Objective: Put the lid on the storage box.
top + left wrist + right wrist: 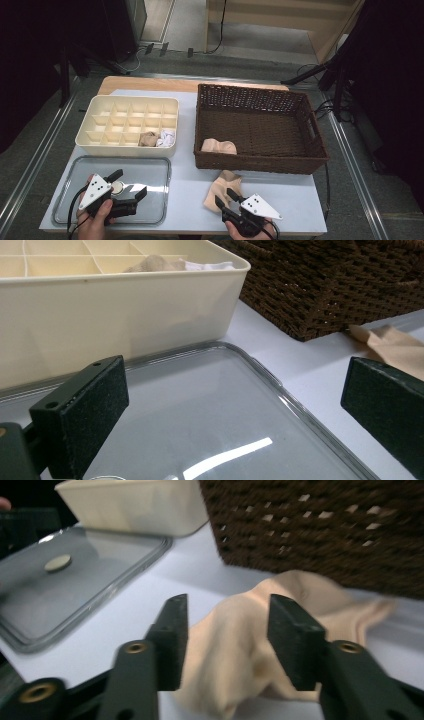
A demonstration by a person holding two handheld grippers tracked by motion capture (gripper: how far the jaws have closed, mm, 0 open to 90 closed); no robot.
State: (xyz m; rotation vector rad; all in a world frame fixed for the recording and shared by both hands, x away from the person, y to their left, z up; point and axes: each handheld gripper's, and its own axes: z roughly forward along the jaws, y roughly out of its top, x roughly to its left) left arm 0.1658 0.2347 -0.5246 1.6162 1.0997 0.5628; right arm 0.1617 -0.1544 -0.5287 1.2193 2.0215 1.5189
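Nearest to me, my right hand-held gripper (226, 196) sits at the front edge of the counter (185, 200), jaws apart on either side of a beige sock (223, 189). In the right gripper view the sock (250, 645) lies crumpled between the two pads, not clamped; whether they touch the fabric I cannot tell. My left hand-held gripper (131, 186) is over the clear tray (160, 167) at the front left, jaws wide apart and holding nothing. A small round disc (117, 187) lies on the tray just beside it.

Behind the sock stands the brown wicker basket (260, 162), with a second beige sock (218, 146) inside, against its near wall. Behind the tray stands the cream divided box (125, 149); two near-right compartments hold a tan bundle (148, 139) and a white bundle (166, 137).
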